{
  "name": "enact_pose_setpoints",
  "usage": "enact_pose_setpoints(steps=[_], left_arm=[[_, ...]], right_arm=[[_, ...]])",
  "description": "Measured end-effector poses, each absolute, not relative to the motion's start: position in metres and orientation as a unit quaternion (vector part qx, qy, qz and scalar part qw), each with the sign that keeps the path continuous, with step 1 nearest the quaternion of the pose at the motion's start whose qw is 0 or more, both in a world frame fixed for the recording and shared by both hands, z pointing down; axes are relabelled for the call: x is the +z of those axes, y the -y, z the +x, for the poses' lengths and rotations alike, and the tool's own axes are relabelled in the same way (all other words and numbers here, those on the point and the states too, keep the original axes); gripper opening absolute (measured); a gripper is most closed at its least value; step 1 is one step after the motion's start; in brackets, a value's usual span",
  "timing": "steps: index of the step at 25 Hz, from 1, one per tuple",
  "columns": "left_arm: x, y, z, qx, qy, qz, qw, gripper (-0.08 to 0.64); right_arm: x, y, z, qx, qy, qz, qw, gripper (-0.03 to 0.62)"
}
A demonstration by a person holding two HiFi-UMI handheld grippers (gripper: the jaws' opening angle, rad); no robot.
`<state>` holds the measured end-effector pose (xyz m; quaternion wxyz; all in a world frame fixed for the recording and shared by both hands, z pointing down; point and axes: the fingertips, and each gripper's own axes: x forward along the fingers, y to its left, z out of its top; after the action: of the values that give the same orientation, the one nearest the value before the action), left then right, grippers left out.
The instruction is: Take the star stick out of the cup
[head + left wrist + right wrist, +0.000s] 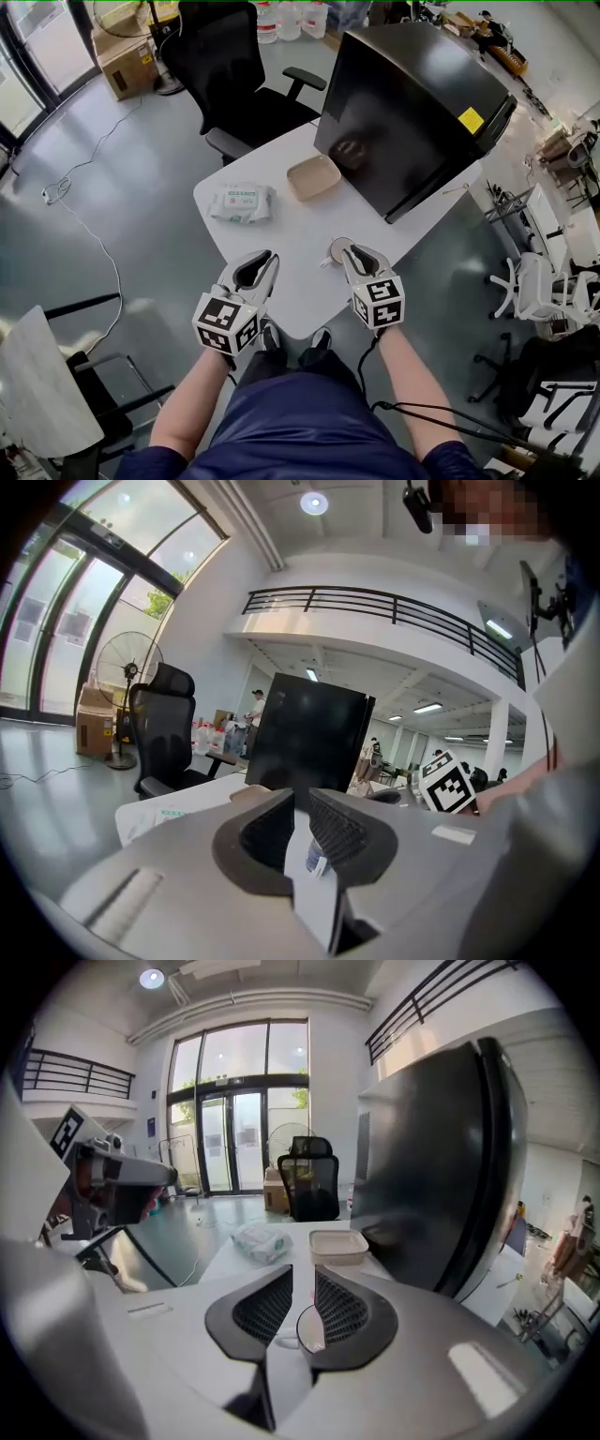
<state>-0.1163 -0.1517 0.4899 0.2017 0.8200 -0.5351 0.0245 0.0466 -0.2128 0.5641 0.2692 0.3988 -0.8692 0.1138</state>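
Note:
A small round cup stands near the front edge of the white table; its pale rim shows just below my right jaws. A small whitish piece sticks out at its left side. I cannot make out a star stick in any view. My right gripper hovers right over the cup, jaws drawn together to a thin slit with nothing between them. My left gripper hangs at the table's front left, its jaws equally close and empty. The right gripper's marker cube appears in the left gripper view.
A pack of wet wipes lies at the table's left. A shallow beige tray sits mid-table against a large black cabinet. A black office chair stands behind the table. The person's legs are at the front edge.

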Motion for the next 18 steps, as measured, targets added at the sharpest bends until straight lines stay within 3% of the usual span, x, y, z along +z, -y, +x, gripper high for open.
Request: enact_pose_setpoints(steps=[8, 18], left_arm=[[0.507, 0.135, -0.152, 0.023, 0.597, 0.768, 0.231, 0.049], [0.512, 0.114, -0.175, 0.012, 0.645, 0.725, 0.241, 0.049]], right_arm=[[0.631, 0.235, 0.034, 0.126, 0.858, 0.349, 0.355, 0.097], [0.656, 0.253, 0.021, 0.118, 0.846, 0.333, 0.399, 0.1]])
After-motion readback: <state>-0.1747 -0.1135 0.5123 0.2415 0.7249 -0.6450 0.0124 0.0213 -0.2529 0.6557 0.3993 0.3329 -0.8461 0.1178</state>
